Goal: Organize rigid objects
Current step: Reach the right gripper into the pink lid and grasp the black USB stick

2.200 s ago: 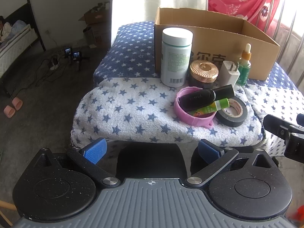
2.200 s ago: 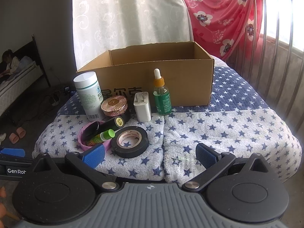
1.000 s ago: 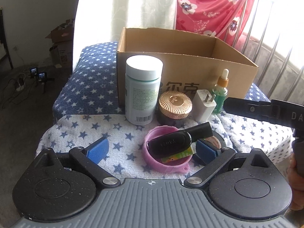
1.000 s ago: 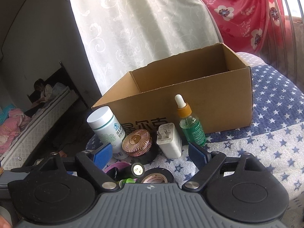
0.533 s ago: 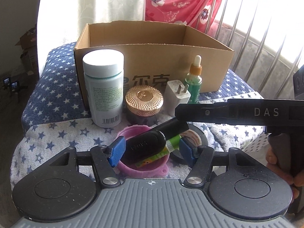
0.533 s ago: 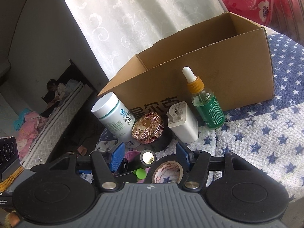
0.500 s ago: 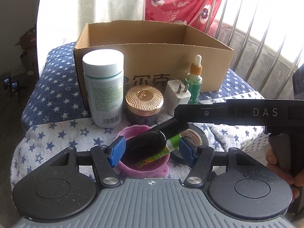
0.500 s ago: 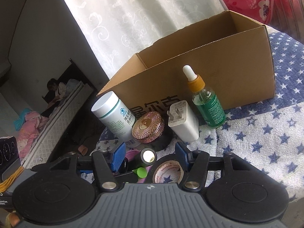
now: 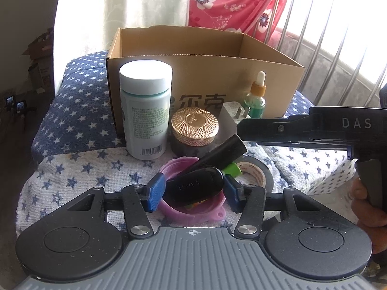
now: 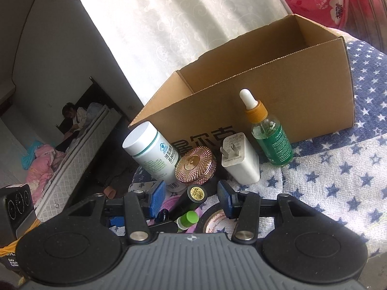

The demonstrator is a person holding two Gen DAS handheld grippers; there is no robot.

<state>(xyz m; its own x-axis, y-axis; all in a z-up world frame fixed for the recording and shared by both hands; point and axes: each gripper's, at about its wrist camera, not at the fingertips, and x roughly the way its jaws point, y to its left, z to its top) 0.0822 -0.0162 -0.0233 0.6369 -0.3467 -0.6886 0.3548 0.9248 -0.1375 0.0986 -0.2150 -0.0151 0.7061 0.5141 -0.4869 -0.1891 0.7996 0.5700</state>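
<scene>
Two blue pads of the left gripper [image 9: 193, 189] clamp a black case [image 9: 193, 186] above a pink bowl [image 9: 193, 211]; right gripper [image 10: 192, 194] half open around a black tube [image 10: 191, 199]

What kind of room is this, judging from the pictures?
Probably a home bedroom: a star-patterned blanket covers the work surface, a bed stands behind, and curtains hang by the window.

The bottle [image 9: 145, 111], jar [image 9: 195, 130], charger [image 9: 232, 118] and dropper [image 9: 256, 96] stand in a row before the box [image 9: 203, 72]. Nearer, the ring [image 9: 191, 207] holds two tubes [image 9: 219, 153], probably resting on its rim; the tape [image 9: 256, 171] lies at its right.
</scene>
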